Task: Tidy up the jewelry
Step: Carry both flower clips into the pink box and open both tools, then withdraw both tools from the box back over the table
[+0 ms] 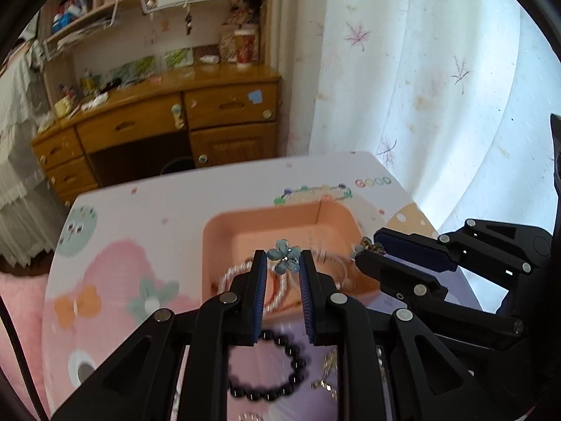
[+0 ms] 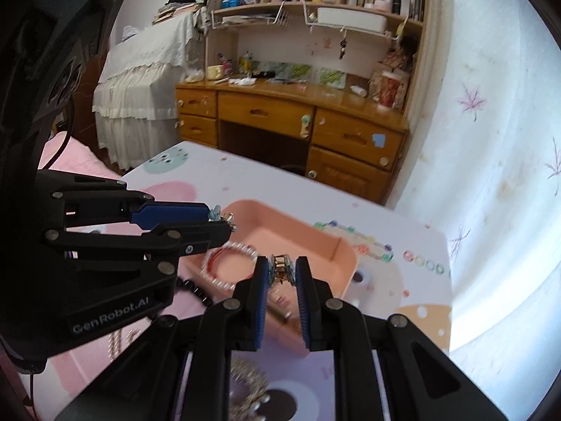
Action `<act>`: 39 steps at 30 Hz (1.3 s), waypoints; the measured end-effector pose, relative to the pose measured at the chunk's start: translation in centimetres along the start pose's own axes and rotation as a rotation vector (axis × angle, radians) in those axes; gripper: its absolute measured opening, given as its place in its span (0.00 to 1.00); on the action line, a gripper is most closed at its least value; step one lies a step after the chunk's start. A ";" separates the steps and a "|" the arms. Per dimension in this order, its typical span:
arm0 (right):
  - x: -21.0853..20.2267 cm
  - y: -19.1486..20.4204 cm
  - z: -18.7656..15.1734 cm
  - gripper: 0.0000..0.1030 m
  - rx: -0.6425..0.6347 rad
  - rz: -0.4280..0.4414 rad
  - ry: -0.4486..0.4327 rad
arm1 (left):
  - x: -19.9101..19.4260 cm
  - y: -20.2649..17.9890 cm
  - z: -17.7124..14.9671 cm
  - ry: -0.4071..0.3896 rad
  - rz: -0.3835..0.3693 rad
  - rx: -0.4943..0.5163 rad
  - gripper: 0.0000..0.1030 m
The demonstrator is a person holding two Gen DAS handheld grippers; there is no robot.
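Two hand-held grippers are raised over the desk (image 1: 182, 203). The left hand-held gripper (image 1: 282, 263) is nearly closed, clamping one blue flower clip (image 1: 283, 256) at its tips. The right hand-held gripper (image 2: 281, 272) is nearly closed on one small blue-and-gold clip (image 2: 280, 269). Below them sits one peach tray (image 1: 266, 224) holding one pearl bracelet (image 2: 228, 266). One black bead bracelet (image 1: 277, 372) lies near the tray; one multicoloured bead strand (image 1: 315, 191) lies beyond its far side.

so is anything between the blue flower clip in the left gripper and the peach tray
Nothing visible. The left gripper holds the blue flower hair clip above the open peach plastic tray, which already holds a pearl bead bracelet lying flat, not blocking the drop.
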State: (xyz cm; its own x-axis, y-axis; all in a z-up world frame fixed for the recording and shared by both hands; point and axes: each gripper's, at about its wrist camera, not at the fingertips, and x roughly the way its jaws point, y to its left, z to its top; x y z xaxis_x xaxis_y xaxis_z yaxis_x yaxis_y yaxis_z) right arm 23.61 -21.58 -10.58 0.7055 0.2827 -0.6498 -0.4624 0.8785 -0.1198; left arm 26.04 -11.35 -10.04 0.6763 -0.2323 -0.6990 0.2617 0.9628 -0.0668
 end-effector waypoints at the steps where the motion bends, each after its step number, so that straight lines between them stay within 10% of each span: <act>1: 0.1 -0.2 0.3 0.15 0.001 -0.007 -0.007 | 0.2 -0.1 0.4 -0.011 -0.012 0.018 0.16; 7: 1.1 -1.1 0.4 0.15 0.039 -0.024 0.019 | 1.3 -0.6 1.1 0.008 -0.040 0.034 0.19; 11: 1.6 -1.5 -0.3 0.21 0.056 -0.027 0.072 | 1.5 0.0 0.7 0.026 -0.028 -0.001 0.50; 22: 1.5 -0.2 -2.2 0.37 0.125 -0.040 0.163 | 1.5 2.6 -1.4 0.099 -0.040 0.001 0.58; 39: -1.2 4.2 -10.1 0.45 0.778 0.082 0.423 | -1.8 8.1 -12.0 0.403 -0.057 -0.019 0.62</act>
State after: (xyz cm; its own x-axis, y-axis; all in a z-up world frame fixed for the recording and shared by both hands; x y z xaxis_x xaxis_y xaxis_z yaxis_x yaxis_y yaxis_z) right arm 15.37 -22.14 -17.86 0.3572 0.3254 -0.8755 0.1016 0.9182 0.3827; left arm 18.69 -1.51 -17.83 0.3362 -0.2164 -0.9166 0.2753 0.9533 -0.1241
